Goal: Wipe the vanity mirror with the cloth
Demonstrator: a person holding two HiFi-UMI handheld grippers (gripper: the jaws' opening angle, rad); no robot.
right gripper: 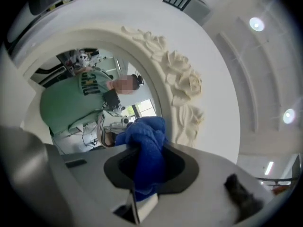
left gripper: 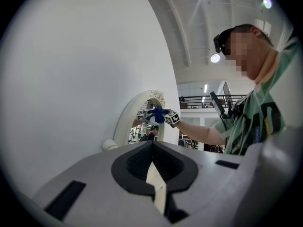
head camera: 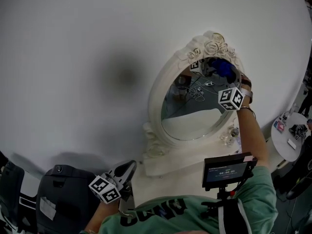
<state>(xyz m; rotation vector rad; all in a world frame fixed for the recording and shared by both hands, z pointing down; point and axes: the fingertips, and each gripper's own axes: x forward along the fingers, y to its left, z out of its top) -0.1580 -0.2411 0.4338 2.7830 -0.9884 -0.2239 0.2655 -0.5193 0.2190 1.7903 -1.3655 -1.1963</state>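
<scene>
The oval vanity mirror (head camera: 190, 118) stands against the wall in a white frame with carved roses (head camera: 212, 45). My right gripper (head camera: 218, 70) is shut on a blue cloth (head camera: 223, 67) and holds it on the glass at the upper right, just under the roses. In the right gripper view the cloth (right gripper: 147, 148) bulges from between the jaws in front of the glass (right gripper: 71, 93). My left gripper (head camera: 127, 168) hangs low at the bottom left, away from the mirror, jaws shut with nothing in them. The left gripper view shows the mirror frame (left gripper: 127, 117) and cloth (left gripper: 158, 115) from afar.
The mirror rests on a white vanity base (head camera: 165, 165) with a small glass item (head camera: 233, 133) at its right. A small screen (head camera: 228, 170) is mounted at my chest. A dark bag (head camera: 63, 194) sits at the lower left, a round white table (head camera: 291, 147) at the right.
</scene>
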